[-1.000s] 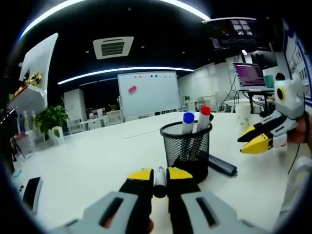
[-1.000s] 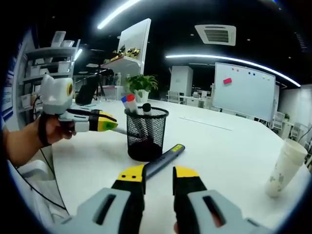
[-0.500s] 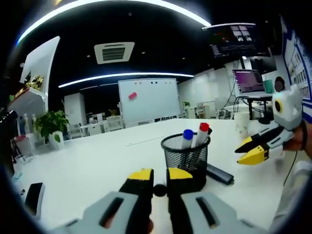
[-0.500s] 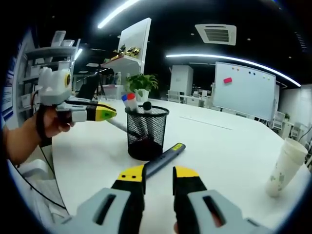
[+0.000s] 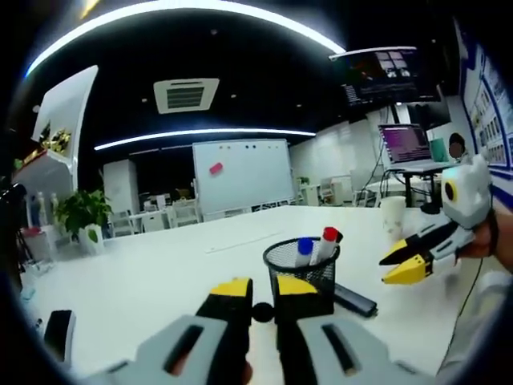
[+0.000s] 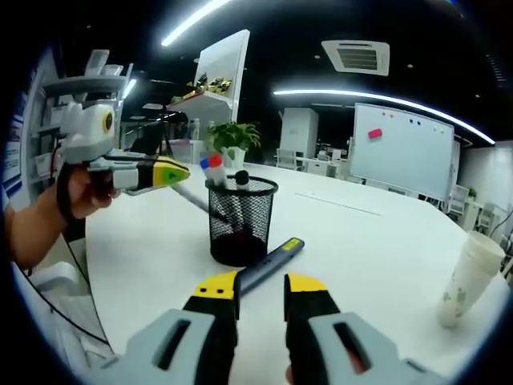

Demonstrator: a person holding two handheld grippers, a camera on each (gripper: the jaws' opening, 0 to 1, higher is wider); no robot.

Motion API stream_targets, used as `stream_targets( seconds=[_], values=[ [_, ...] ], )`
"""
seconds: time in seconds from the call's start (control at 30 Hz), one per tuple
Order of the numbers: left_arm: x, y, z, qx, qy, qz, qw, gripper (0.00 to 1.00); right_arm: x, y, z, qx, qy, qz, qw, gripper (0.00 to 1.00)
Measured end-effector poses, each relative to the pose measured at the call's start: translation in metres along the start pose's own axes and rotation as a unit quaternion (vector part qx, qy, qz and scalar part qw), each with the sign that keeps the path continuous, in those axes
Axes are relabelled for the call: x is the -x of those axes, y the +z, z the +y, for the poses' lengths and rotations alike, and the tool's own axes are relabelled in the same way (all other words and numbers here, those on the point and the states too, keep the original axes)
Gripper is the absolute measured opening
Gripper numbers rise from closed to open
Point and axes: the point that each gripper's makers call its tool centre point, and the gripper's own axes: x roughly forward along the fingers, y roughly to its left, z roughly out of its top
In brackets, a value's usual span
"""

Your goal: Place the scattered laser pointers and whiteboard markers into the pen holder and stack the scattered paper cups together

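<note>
Left claw has risen vs 1 s ago: in right gripper view it now sits higher beside the pen holder, and the dark marker it grips slants down from its tips toward the holder's rim. In left gripper view the same claw is clenched on that marker, seen end-on as a black round tip between the yellow pads; the holder looks lower and smaller than before, w/ camera lifted.

Pen holder = black mesh cup, standing upright on the white desk, well in from its edges. Inside: blue-capped marker and red-capped marker, both leaning; right gripper view also shows a black-tipped one next to them.

Laser pointer, dark w/ a yellow-green mark near its far end, lies flat on desk touching or just beside the holder's base; its near end runs in betw. the right claw's pads. Right claw is released, jaws apart on either side of the pointer, not closed on it. In left gripper view the right claw hangs above the desk, held by a hand, pointer below it.

Paper cups, stacked and tilted, stand near the desk's far right edge, well apart from holder.
</note>
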Motion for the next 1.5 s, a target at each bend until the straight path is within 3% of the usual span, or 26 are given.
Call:
stream_targets(
  seconds=[0.47, 1.1, 1.5],
  values=[
    [0.002, 0.010, -0.001, -0.002, -0.003, -0.009, 0.9999, 0.11, 0.004, 0.008, -0.003, 0.002, -0.003, -0.003, 1.0000, 0.22],
    [0.013, 0.031, 0.011, 0.002, 0.019, -0.040, 0.9990, 0.11, -0.002, -0.002, 0.004, -0.003, 0.003, 0.001, 1.0000, 0.22],
    [0.020, 0.054, 0.021, -0.002, 0.026, -0.063, 0.9977, 0.11, -0.001, -0.002, 0.003, -0.002, 0.001, 0.002, 1.0000, 0.22]
  ],
)
